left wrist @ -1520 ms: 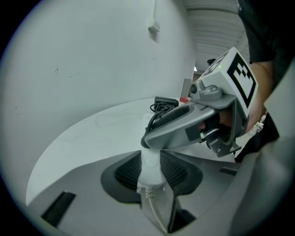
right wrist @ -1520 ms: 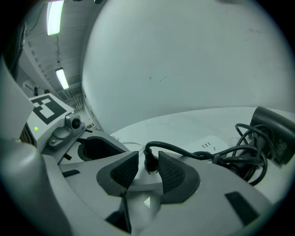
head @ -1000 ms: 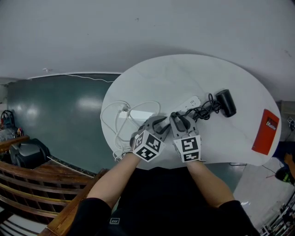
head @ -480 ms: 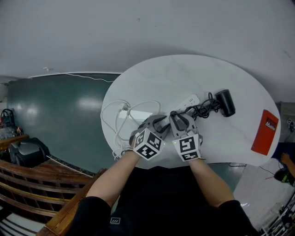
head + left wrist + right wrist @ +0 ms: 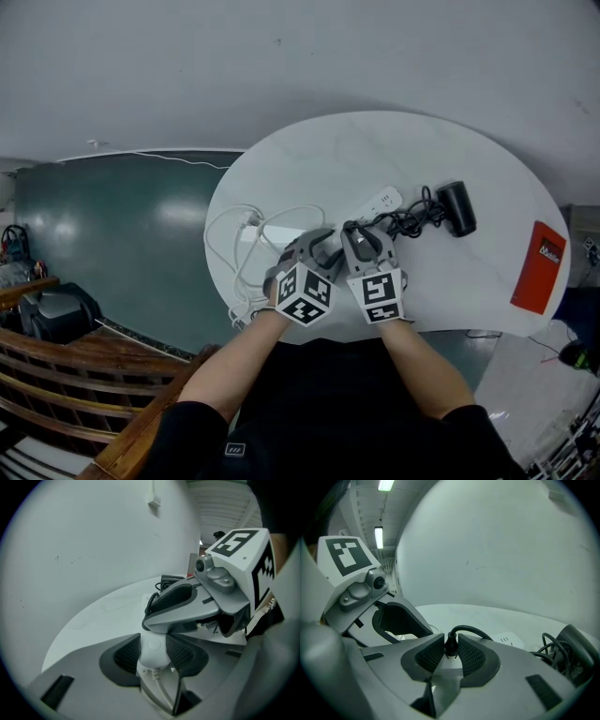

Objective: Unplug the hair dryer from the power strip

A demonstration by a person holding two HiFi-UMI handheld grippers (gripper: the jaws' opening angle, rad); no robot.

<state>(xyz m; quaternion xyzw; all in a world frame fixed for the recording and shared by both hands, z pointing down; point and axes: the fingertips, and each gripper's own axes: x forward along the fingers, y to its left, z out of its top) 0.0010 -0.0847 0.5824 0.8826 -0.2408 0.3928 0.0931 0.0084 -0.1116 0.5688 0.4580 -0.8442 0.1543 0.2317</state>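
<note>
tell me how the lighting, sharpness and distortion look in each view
Head view: fisheye bows the round white table; soft glare patches on the dark green floor. Left gripper view: black vignette in the corners, white plastic power strip sharp up close. Right gripper view: ceiling tube light blown out, black plug crisp, black hair dryer stretched at the rim.
</note>
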